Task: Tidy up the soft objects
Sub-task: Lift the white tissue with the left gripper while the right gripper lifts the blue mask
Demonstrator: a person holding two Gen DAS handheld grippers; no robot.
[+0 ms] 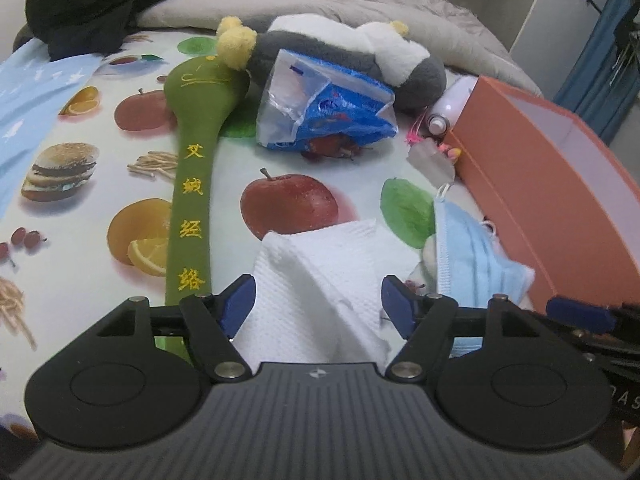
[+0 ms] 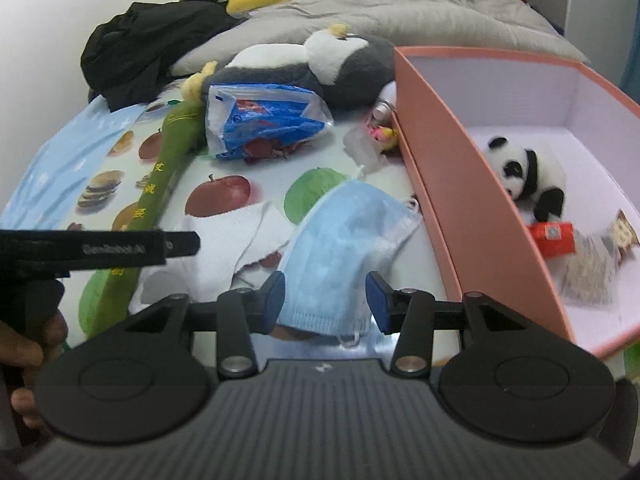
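White paper towel [image 1: 316, 276] on bed between open left hand-held gripper [image 1: 318, 306] jaws | blue face mask [image 2: 344, 240] inside open right hand-held gripper [image 2: 326, 300], beside orange box [image 2: 460, 216] | step: about to grab | next: squeeze, lift into box

Both hand-held grippers [image 1: 318, 300] [image 2: 326, 296] parted, down-tilted

The cloth [image 1: 100, 168] is white, printed with red apples, oranges, burgers, fries and green fruit. The mallet [image 1: 192, 184] is olive green with yellow embroidered characters. The tissue [image 1: 320, 280] is plain white with a dimpled weave; the mask [image 2: 348, 240] is pale blue. The box [image 2: 444, 184] is salmon-orange outside, pale lilac inside, and the panda [image 2: 524, 176] in it is black and white. The penguin [image 1: 352, 56] is grey and white with yellow feet.
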